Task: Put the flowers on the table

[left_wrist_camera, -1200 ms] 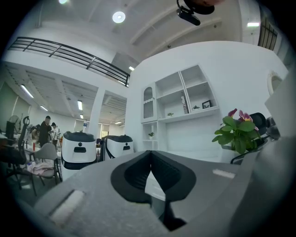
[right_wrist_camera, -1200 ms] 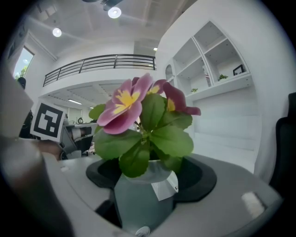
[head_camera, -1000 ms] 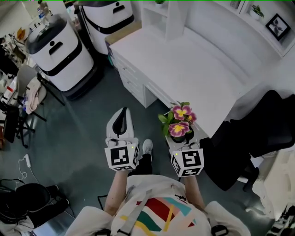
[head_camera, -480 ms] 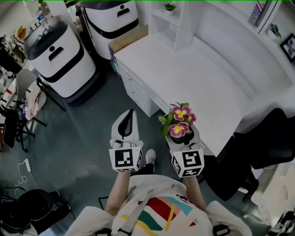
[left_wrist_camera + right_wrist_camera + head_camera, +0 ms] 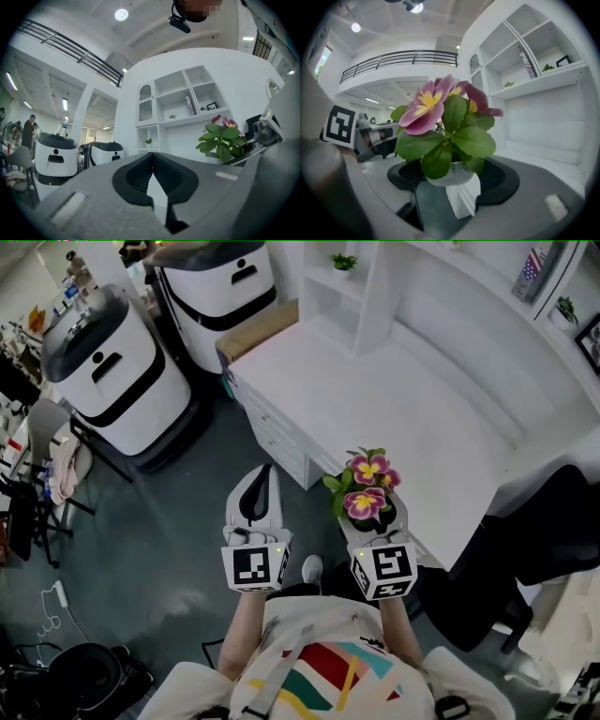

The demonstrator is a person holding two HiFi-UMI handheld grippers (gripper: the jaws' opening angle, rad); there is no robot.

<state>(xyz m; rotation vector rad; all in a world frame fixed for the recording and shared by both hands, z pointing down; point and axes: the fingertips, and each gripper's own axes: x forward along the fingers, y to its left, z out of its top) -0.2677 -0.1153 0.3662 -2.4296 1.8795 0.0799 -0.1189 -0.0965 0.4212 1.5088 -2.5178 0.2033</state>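
Pink flowers (image 5: 367, 488) with green leaves stand in a small white pot (image 5: 452, 176), and my right gripper (image 5: 370, 509) is shut on that pot. In the head view the flowers hang over the front edge of the white table (image 5: 394, 381). In the right gripper view the flowers (image 5: 440, 112) fill the middle and hide the jaw tips. My left gripper (image 5: 255, 498) is shut and empty, side by side with the right one, above the grey floor. The left gripper view shows its jaws meeting at the tip, with the flowers (image 5: 225, 138) at the right.
Two white-and-black machines (image 5: 108, 362) (image 5: 216, 282) stand on the floor to the left of the table. A white shelf unit (image 5: 352, 282) with a small plant (image 5: 343, 261) rises at the table's back. A black chair (image 5: 553, 531) is at the right. Drawers (image 5: 272, 418) face me.
Both grippers have moved together across the floor toward the table's front. The pot stays held in the right gripper and the left stays shut.
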